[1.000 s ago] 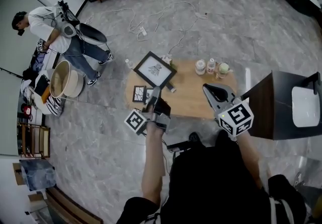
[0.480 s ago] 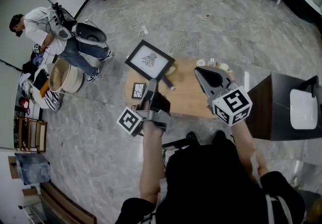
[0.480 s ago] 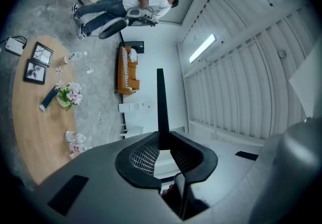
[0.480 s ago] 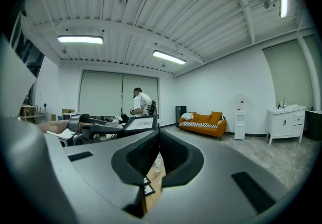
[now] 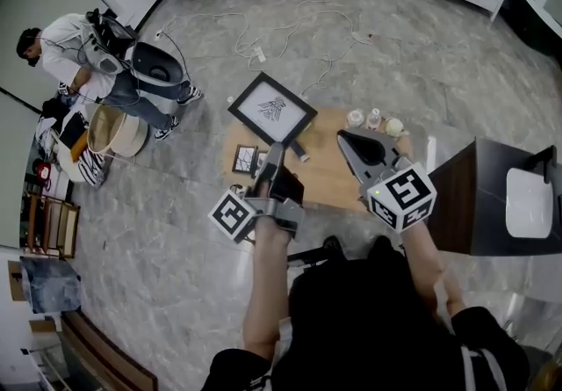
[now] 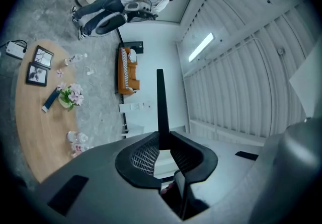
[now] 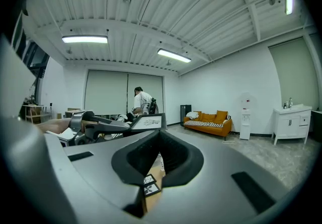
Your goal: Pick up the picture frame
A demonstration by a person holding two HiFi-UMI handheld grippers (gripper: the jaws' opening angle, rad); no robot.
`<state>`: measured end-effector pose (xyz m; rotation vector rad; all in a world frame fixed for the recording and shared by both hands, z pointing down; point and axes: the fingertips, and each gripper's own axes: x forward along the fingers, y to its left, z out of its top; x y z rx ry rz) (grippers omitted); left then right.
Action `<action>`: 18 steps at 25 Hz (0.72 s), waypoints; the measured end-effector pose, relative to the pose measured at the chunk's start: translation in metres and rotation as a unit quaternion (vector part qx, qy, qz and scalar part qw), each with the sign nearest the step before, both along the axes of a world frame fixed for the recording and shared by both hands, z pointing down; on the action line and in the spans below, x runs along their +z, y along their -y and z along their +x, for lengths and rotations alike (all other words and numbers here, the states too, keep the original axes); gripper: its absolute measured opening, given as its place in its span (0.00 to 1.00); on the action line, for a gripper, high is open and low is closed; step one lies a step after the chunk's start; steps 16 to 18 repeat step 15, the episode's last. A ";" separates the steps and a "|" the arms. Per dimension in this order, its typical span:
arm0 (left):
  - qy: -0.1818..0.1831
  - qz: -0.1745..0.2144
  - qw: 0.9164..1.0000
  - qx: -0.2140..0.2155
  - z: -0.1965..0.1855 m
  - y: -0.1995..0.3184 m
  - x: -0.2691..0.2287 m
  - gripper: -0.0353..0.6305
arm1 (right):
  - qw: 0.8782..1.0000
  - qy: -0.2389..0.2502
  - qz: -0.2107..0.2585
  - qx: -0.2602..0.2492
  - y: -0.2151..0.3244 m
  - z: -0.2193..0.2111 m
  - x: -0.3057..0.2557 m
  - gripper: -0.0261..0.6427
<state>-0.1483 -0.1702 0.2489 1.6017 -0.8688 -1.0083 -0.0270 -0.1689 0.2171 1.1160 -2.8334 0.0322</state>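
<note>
A black picture frame with a white print hangs tilted above the back left of the wooden table. My left gripper is shut on its near edge. In the left gripper view the frame shows edge-on as a thin dark bar pinched between the pads of the left gripper. My right gripper hovers over the table's right half, jaws together with nothing in them. The right gripper view looks past the right gripper at the lifted frame on the left.
Two small framed photos lie on the table's left end, small bottles and a flower pot at its back right. A dark cabinet stands right of the table. A person works at far left. Cables trail across the floor.
The left gripper has raised the picture frame higher above the table. The right gripper has risen too and drawn a little nearer the frame.
</note>
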 end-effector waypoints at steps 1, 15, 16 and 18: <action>-0.002 -0.002 1.000 -0.001 0.000 0.000 0.001 0.16 | 1.000 -0.001 -0.002 -0.001 -0.001 -0.001 0.001 0.06; -0.002 -0.003 1.000 0.012 0.002 -0.003 0.005 0.16 | 1.000 -0.017 -0.003 -0.010 -0.006 -0.011 0.002 0.06; -0.002 -0.003 1.000 0.012 0.002 -0.003 0.005 0.16 | 1.000 -0.017 -0.003 -0.010 -0.006 -0.011 0.002 0.06; -0.002 -0.003 1.000 0.012 0.002 -0.003 0.005 0.16 | 1.000 -0.017 -0.003 -0.010 -0.006 -0.011 0.002 0.06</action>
